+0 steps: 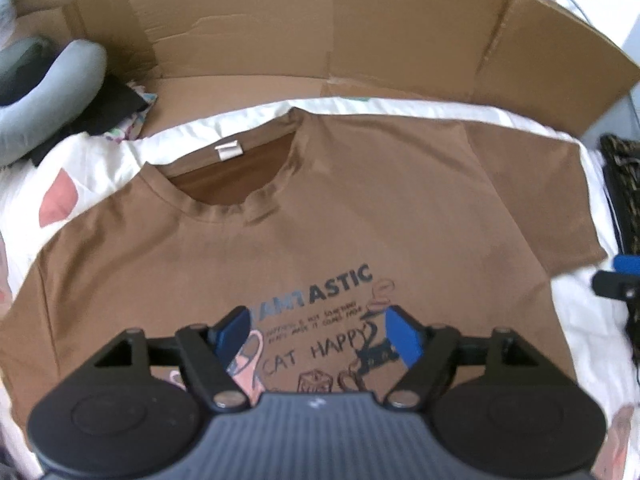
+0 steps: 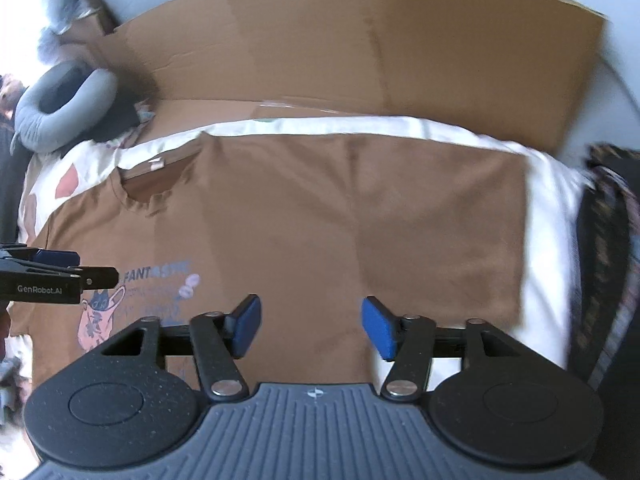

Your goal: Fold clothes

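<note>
Nearest the lens in the left wrist view, the left gripper [image 1: 320, 330] is hanging wide open at the bottom of the frame, its blue pads [image 1: 232, 330] spread apart with nothing between them, hovering above the shirt's chest print. In the right wrist view the right gripper [image 2: 311, 326] is sitting just as empty at the bottom centre, jaws well apart over plain brown cloth, while the left one is poking in from the left edge.

Beneath both, the brown T-shirt [image 1: 360, 208] is lying flat and face up, filling the middle of each frame. Its cat print [image 1: 320, 340] is reading "FANTASTIC" and "CAT HAPPY". The neckline [image 1: 224, 184] is opening toward the upper left, a white label [image 1: 229, 151] showing inside it. One short sleeve [image 1: 560, 200] is spreading out to the right.

The shirt is resting on a white sheet [image 1: 100, 152] with pink patches, peeking out around the edges.

Further back, flattened cardboard [image 1: 360, 40] is standing across the top of the frame. At the upper left a grey U-shaped neck pillow [image 1: 60, 92] is lying beside dark cloth. At the right edge, a dark patterned fabric [image 1: 624, 184] is showing.
</note>
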A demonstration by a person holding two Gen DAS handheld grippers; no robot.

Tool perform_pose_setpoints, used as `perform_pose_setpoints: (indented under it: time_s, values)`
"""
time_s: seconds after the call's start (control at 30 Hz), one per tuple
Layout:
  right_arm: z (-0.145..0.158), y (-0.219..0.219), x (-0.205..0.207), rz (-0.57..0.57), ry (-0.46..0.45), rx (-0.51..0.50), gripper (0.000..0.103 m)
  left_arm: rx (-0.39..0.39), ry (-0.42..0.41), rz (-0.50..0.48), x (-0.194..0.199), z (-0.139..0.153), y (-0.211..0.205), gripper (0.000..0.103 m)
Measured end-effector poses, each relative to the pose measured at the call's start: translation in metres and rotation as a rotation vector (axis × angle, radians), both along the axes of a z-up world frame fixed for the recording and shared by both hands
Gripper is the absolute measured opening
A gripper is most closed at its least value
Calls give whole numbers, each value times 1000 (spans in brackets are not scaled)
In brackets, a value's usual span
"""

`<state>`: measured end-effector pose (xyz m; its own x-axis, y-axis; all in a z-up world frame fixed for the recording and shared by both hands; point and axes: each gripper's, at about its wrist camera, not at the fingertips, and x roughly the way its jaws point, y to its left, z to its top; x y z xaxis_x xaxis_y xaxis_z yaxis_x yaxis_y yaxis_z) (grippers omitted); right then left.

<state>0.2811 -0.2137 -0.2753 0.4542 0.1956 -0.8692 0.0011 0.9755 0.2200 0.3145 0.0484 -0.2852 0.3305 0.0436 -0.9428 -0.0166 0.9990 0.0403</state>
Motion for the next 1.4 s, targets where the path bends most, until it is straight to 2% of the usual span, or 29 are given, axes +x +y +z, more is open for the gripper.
perform_pose_setpoints:
  time_s: [0.07,0.2,0.33,0.63,0.8,0.87,0.9,0.93,1.13,1.33,1.4]
  values:
    - [11,-8,-9,1,4,-9,74,6,18,-34,2,8,-2,81]
    - [27,-28,-20,-33,24,-19,75,16,42,-71,7,20,-7,82]
    - [34,-49,-31,-119,34,-18,76,16,49,-116,13,26,-19,83]
    - [22,-78,-60,-285,49,6,77,2,65,-240,23,7,-68,84]
    - [7,-86,-72,-330,53,13,80,-1,71,-324,28,-4,-100,83]
    - [1,-89,-74,-344,49,18,80,-1,67,-356,32,-9,-111,80]
    - [-3,-91,-74,-354,47,23,80,-3,66,-366,34,-12,-115,74]
    - [-6,-93,-74,-363,45,28,80,-6,63,-370,37,-16,-119,70]
    - [-31,-104,-69,-398,20,58,80,-19,18,-400,56,-36,-137,68]
    - [-49,-106,-61,-443,-34,88,80,-118,3,-258,73,-38,-149,63]
    - [-52,-105,-61,-465,-59,101,80,-101,0,-265,72,-39,-158,57]
